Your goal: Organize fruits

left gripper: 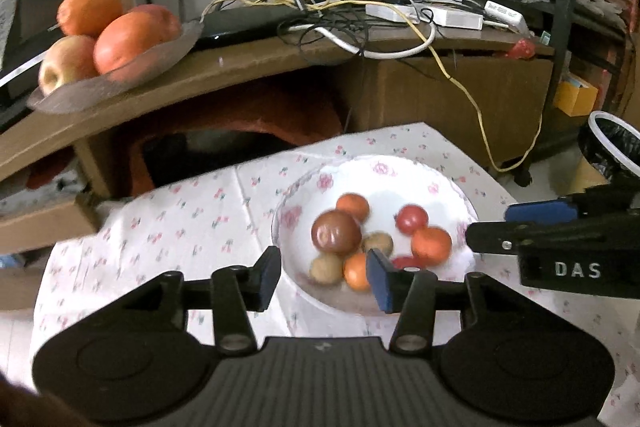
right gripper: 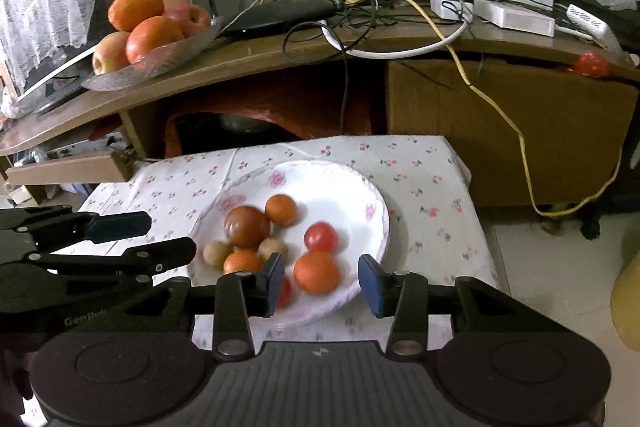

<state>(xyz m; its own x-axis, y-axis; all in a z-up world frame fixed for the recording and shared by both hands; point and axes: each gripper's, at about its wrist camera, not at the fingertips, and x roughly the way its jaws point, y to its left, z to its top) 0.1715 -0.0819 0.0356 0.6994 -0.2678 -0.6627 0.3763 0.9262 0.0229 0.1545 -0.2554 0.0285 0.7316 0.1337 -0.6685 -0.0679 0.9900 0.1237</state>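
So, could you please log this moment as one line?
left gripper: open, empty | right gripper: open, empty | both above white plate of fruit

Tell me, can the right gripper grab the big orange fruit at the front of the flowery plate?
Probably yes. The right gripper is open, and the big orange fruit lies right ahead between its jaws, with nothing covering it on the flowery plate.

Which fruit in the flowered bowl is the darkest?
The big brownish-maroon round fruit on the left side of the flowered bowl. Its neighbours are bright orange, red or pale tan, and most are smaller.
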